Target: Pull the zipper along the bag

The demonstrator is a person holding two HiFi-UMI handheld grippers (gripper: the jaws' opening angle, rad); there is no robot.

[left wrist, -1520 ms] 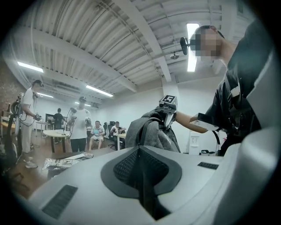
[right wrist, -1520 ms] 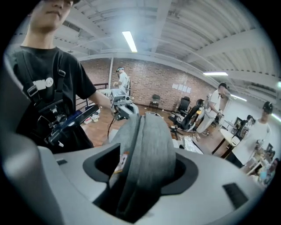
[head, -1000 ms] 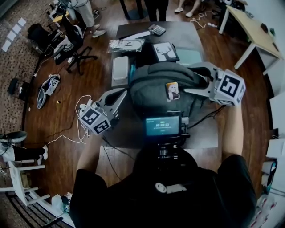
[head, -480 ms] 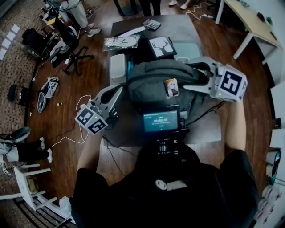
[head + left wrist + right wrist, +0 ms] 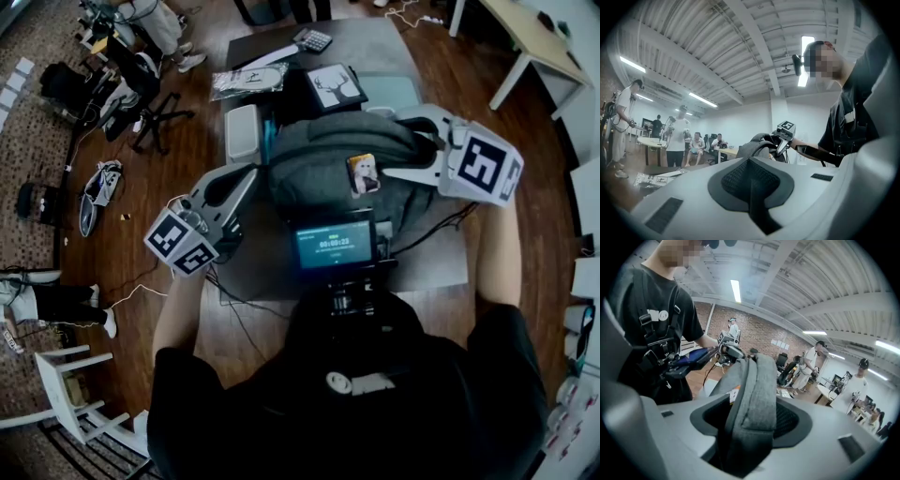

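A grey backpack [image 5: 314, 169] stands on the table [image 5: 272, 272] in the head view. My right gripper [image 5: 397, 145] comes in from the right, and its jaws have just been closing. In the right gripper view a padded grey strap [image 5: 757, 390] of the bag is clamped between the pads [image 5: 790, 420]. My left gripper [image 5: 247, 176] hovers just off the bag's left side with its jaws shut and nothing in them. From the left gripper [image 5: 751, 183], the bag [image 5: 757, 143] shows straight ahead. I cannot make out the zipper pull.
A picture tag [image 5: 362, 174] hangs on the bag's front. A small screen [image 5: 333, 246] sits on the person's chest rig. Behind the bag lie a white box [image 5: 241, 133], a deer picture [image 5: 336, 86] and a calculator [image 5: 312, 39]. Cables trail on the floor at left.
My left gripper has risen and drifted closer to the bag's left side. The right gripper has stayed on the bag's right side.
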